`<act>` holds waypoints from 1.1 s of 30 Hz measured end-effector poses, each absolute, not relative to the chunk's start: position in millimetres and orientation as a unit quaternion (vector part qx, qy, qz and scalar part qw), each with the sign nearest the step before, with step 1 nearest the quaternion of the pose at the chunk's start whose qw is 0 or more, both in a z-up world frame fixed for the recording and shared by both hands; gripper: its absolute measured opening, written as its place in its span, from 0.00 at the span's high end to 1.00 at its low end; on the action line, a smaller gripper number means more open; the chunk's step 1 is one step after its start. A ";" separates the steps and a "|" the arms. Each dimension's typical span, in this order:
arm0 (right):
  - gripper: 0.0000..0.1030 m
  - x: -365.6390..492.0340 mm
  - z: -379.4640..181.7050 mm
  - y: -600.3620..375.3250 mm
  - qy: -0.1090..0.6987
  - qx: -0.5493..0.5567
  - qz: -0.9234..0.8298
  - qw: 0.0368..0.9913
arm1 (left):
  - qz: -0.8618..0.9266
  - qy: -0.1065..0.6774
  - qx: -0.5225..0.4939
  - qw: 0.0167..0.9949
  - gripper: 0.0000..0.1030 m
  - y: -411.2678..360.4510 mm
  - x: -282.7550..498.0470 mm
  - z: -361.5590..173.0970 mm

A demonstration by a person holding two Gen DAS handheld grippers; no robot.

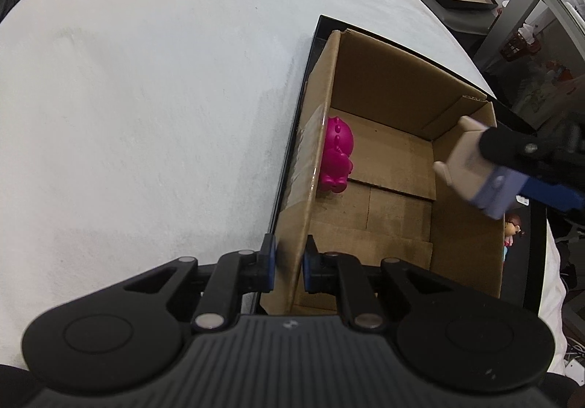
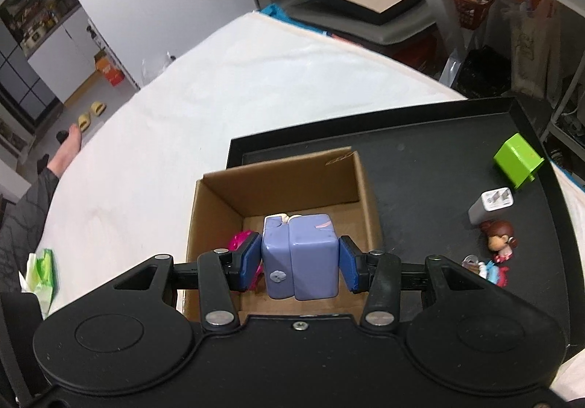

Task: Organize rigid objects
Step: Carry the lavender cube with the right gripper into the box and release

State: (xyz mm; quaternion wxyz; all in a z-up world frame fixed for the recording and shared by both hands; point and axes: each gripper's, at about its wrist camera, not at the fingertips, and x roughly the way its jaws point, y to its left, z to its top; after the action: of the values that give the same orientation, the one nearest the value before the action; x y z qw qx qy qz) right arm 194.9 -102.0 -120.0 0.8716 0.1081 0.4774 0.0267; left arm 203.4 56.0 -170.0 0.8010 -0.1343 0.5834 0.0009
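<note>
Right wrist view: my right claw (image 2: 299, 263) carries a lilac block toy (image 2: 298, 256) between its blue pads, poised over the open cardboard box (image 2: 369, 188); the left pad (image 2: 245, 259) sits against the toy, while a thin gap seems to show at the right pad, so I judge the hold to be loose or just letting go, and cannot say which. The left wrist view shows the same toy, with its beige end forward, hanging above the box's right wall. My left claw (image 1: 289, 263) straddles the box's near left wall, one pad on either side, apparently steadying it; whether the pads actually press the cardboard I cannot tell. Inside the box a pink figure (image 1: 336, 155) lies against the left wall. The box stands on a black tray (image 2: 438, 137), which rests on a white table (image 1: 146, 97). Still on the tray are a green block (image 2: 517, 161), a white charger (image 2: 491, 205) and a small doll (image 2: 499, 238). Risk: dropped from here, the toy could strike the box rim and tumble onto the tray, or land on the pink figure; a loose left hold would let the box shift. Hidden: the box floor under the toy, and the doll's lower part, which the claw body cuts off.
</note>
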 end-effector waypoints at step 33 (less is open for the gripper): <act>0.52 163.6 -115.5 -161.5 0.455 0.183 0.037 0.871 | 0.013 0.598 -0.083 0.797 0.78 40.5 212.4 -157.8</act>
State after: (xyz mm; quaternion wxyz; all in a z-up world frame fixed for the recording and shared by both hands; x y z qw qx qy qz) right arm 163.6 -161.5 -115.5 0.8706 0.1832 0.4551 0.0366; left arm 212.4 40.5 -157.8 0.7972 -0.0834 0.5978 0.0131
